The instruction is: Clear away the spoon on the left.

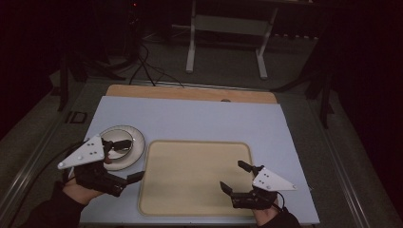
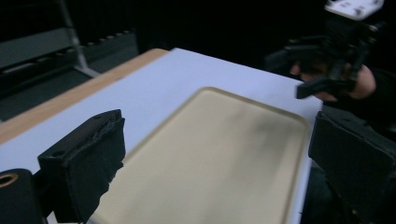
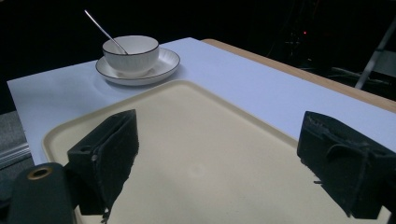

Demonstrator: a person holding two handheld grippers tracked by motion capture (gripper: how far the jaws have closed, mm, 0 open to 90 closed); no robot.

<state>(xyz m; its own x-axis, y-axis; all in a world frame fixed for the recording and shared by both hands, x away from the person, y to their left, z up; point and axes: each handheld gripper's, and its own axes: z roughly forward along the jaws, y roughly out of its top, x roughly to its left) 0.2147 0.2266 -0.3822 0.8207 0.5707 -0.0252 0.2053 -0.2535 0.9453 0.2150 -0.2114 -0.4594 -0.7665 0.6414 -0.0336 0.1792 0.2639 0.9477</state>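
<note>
- My left claw (image 1: 124, 160) has its jaws spread wide apart with nothing between them; in the left gripper view the two black jaws frame bare tray surface.
- It sits at the left side of the bench, one jaw reaching over the bowl (image 1: 115, 141) and the other pointing at the tray's left edge (I cannot tell whether the upper jaw touches the bowl or only hangs above it).
- My right claw (image 1: 235, 176) is likewise gaping, jaws well apart and gripping nothing, hovering over the lower right part of the tray.
- In the left gripper view I see the right claw (image 2: 308, 70) farther off, with the hand (image 2: 362, 81) behind it.
- The tray (image 1: 190, 161), a pale beige rectangle with rounded corners, lies flat in the middle of the bench, and its surface is bare.
- The bowl is white with a dark rim line; the right gripper view shows it (image 3: 130, 53) upright on a white saucer (image 3: 161, 67), just beyond the tray's far left corner.
- A thin metal spoon (image 3: 105, 32) leans in the bowl, handle slanting up and away.
- The saucer (image 1: 135, 142) rests on the bench just beside the tray's left edge, apparently not touching it.
- The bench (image 1: 190, 118) is covered with a pale blue sheet, a wooden strip showing along its far edge.
</note>
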